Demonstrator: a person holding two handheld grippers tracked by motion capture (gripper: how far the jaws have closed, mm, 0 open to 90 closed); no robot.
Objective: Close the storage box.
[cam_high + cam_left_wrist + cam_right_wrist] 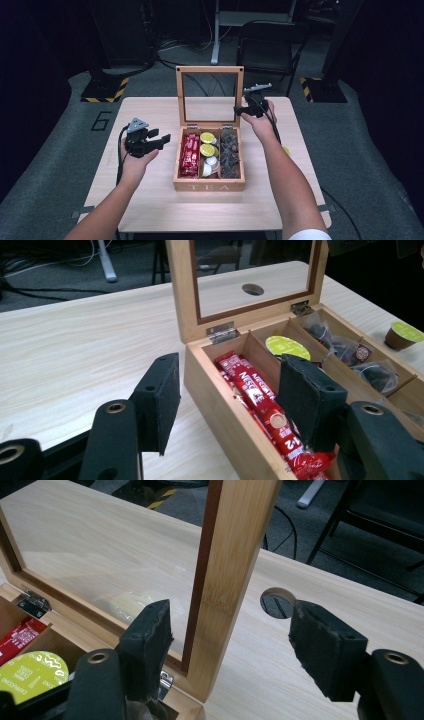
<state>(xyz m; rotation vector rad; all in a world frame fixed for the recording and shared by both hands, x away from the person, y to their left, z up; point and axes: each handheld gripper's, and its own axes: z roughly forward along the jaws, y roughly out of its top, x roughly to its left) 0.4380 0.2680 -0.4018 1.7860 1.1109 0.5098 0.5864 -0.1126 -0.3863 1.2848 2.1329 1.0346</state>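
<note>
High view | tea box (209, 186) wooden | glass lid (210, 95) upright

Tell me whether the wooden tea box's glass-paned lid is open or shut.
Open. The wooden tea box's glass-paned lid stands upright on its hinges, leaving the red sachets and yellow-topped capsules exposed.
</note>
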